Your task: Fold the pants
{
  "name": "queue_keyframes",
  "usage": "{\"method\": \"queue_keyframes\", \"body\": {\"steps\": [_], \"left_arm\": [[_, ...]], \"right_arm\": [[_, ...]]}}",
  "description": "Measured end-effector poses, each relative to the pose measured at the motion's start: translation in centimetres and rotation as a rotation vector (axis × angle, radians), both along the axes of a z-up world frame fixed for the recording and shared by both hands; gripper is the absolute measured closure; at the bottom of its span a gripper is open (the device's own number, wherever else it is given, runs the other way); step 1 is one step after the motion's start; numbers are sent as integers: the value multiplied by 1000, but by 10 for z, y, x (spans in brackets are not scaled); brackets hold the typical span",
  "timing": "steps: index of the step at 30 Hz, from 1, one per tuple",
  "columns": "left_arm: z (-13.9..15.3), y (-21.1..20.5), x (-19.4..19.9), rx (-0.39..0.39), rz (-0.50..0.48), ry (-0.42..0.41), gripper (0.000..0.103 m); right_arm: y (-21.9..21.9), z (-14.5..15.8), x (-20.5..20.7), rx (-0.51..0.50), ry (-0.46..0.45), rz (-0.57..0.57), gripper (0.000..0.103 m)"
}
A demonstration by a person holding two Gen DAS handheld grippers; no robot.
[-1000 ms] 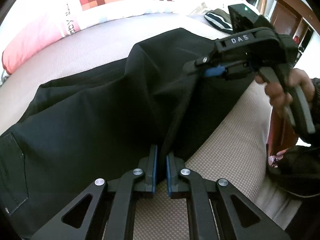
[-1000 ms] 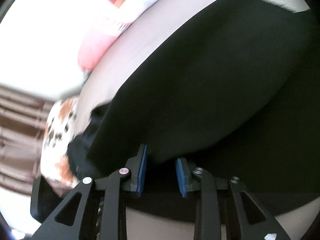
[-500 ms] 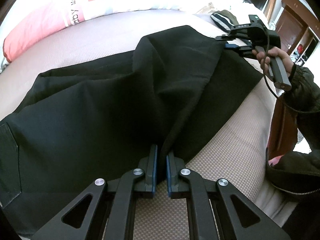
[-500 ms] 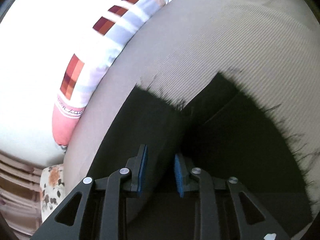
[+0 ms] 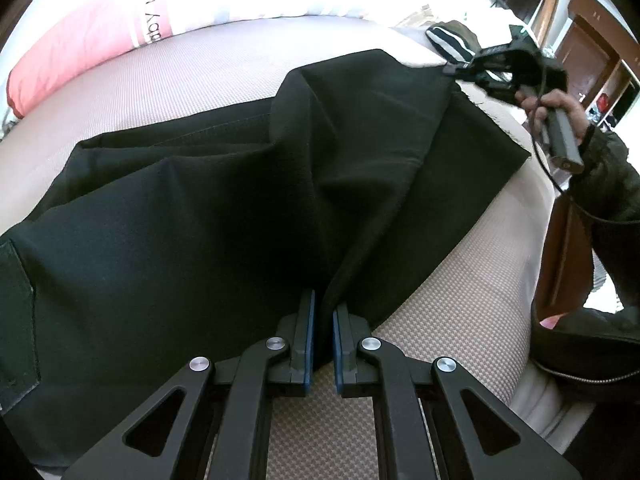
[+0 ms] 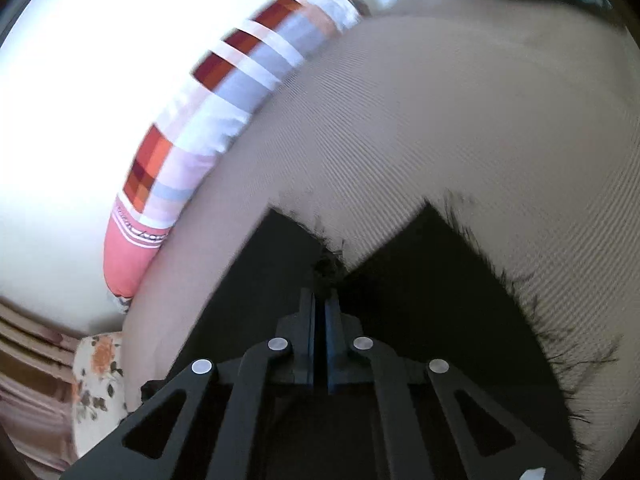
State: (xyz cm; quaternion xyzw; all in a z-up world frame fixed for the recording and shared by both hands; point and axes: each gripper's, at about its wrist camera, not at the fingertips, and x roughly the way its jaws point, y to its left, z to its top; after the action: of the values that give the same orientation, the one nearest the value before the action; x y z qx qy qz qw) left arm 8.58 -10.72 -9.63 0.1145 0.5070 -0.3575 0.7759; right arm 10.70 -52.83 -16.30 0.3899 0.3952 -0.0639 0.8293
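Black pants (image 5: 224,208) lie spread across a beige bed (image 5: 200,76), one leg folded over the other. My left gripper (image 5: 322,312) is shut on a raised fold of the near edge of the pants. At the far right, my right gripper (image 5: 452,69), held by a hand (image 5: 554,104), is shut on the frayed hem end of the pants. In the right wrist view that gripper (image 6: 322,300) pinches the black cloth (image 6: 420,280) where two frayed hem corners meet. A back pocket (image 5: 16,304) shows at the left edge.
A long pink and white checked pillow (image 5: 160,12) lies along the far side of the bed. A striped dark item (image 5: 450,42) sits at the far right corner. Wooden furniture (image 5: 588,52) stands beyond. The person's dark jacket sleeve (image 5: 608,184) is at the right.
The right gripper travelled away along the leg to the hem end, then its jaws came together on the frayed hem. The left gripper stayed shut on its fold.
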Motion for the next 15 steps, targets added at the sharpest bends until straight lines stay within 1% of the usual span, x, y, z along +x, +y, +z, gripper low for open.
{"method": "queue_keyframes", "body": {"steps": [2, 4, 5, 7, 9, 11, 13, 15], "left_arm": [[4, -2, -2, -1, -2, -16, 95], [9, -5, -4, -6, -13, -43, 95], [12, -7, -5, -8, -21, -57, 95], [13, -11, -7, -5, -37, -72, 95], [7, -15, -8, 13, -57, -71, 95], [-1, -18, -9, 37, -75, -70, 95], [-5, -20, -12, 50, -101, -93, 95], [-5, -21, -14, 59, -122, -101, 95]], "right_arm": [[5, 27, -13, -89, -35, -7, 101], [10, 56, -34, -180, -57, -24, 101], [13, 65, -46, -230, -52, -34, 101], [15, 68, -69, -295, -10, -67, 101], [14, 55, -90, -325, 58, -86, 101], [8, 26, -107, -296, 147, -103, 101], [4, 2, -118, -278, 200, -120, 101], [1, -11, -125, -262, 218, -133, 102]]}}
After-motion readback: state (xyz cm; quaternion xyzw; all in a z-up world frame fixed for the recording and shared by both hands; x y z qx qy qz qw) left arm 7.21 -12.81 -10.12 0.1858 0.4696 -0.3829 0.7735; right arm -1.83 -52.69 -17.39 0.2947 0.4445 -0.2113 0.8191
